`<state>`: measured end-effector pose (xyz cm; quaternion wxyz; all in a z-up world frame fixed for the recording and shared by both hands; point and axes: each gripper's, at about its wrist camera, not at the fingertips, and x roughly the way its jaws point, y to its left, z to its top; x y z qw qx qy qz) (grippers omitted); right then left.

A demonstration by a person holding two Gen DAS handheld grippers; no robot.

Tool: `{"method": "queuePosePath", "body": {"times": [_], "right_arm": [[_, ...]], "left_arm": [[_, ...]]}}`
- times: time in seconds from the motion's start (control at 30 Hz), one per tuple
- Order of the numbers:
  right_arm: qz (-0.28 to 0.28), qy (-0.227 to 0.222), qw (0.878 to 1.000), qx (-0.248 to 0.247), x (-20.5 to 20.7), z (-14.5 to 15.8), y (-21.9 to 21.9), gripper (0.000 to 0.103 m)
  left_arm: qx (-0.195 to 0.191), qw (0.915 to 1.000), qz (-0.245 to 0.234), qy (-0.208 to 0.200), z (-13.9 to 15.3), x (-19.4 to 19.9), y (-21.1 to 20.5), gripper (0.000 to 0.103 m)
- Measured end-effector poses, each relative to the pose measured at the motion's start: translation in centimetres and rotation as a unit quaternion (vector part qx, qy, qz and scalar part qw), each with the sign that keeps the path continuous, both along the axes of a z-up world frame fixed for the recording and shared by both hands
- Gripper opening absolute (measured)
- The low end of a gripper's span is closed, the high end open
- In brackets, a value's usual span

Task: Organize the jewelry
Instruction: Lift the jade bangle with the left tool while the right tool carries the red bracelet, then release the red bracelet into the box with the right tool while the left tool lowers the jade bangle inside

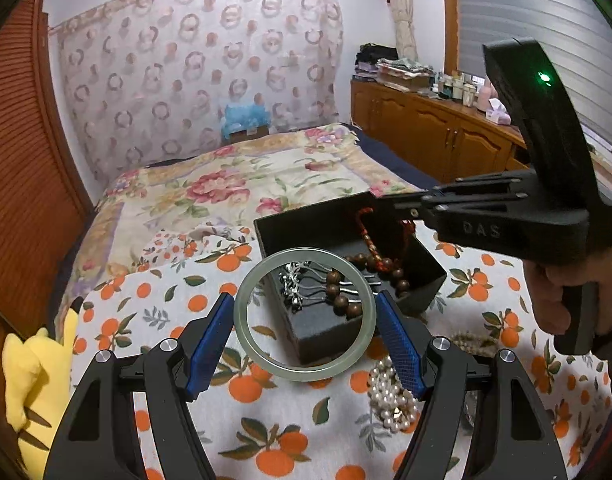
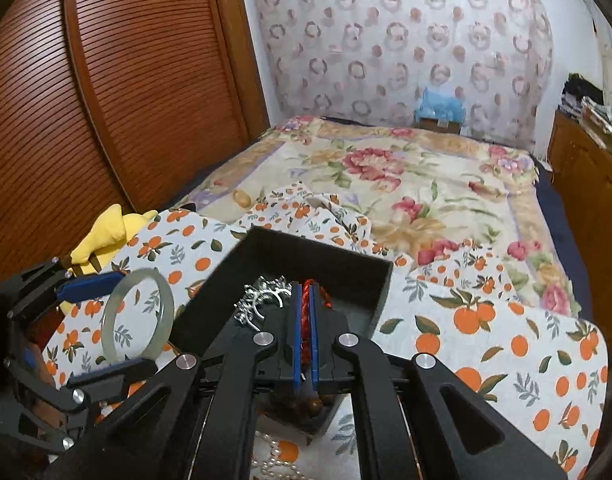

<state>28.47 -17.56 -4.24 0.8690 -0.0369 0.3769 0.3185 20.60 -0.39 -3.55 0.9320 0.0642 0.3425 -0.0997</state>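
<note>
- Two grippers are working over the orange-print cloth (image 1: 266, 432), which is covering the desk at the foot of the bed (image 2: 405, 184).
- Leftmost, the left gripper (image 1: 306, 316) is holding the pale green bangle (image 1: 242, 320) upright, its fingers (image 1: 210, 340) pressing the rim from both sides, just short of the black box (image 1: 425, 268).
- Next, the right gripper (image 2: 304, 332) is hanging above the box, its fingers clamped together on the red cord bracelet (image 2: 306, 320), which is dangling over the silver pieces (image 2: 258, 300) and brown beads (image 1: 341, 292).
- Farther right, pearls (image 1: 389, 396) are lying loose on the cloth.
- Judging from this, both pieces are being boxed; lowering, then releasing the cord cleanly, seems next.
</note>
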Motion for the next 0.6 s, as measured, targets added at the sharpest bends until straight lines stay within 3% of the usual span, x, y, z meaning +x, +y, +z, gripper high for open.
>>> {"method": "queuePosePath", "body": {"times": [0.2, 0.3, 0.6], "right_arm": [[0.009, 0.011, 1.000, 0.017, 0.1, 0.2, -0.8, 0.005], [0.006, -0.004, 1.000, 0.009, -0.1, 0.8, -0.9, 0.016], [-0.024, -0.032, 0.999, -0.007, -0.6, 1.7, -3.3, 0.016]], "left_arm": [[0.008, 1.0000, 0.000, 0.001, -0.2, 1.5, -0.8, 0.069], [0.005, 1.0000, 0.002, 0.000, -0.1, 2.0, -0.9, 0.069], [0.022, 0.9997, 0.001, 0.005, -0.5, 4.2, -2.1, 0.069]]}}
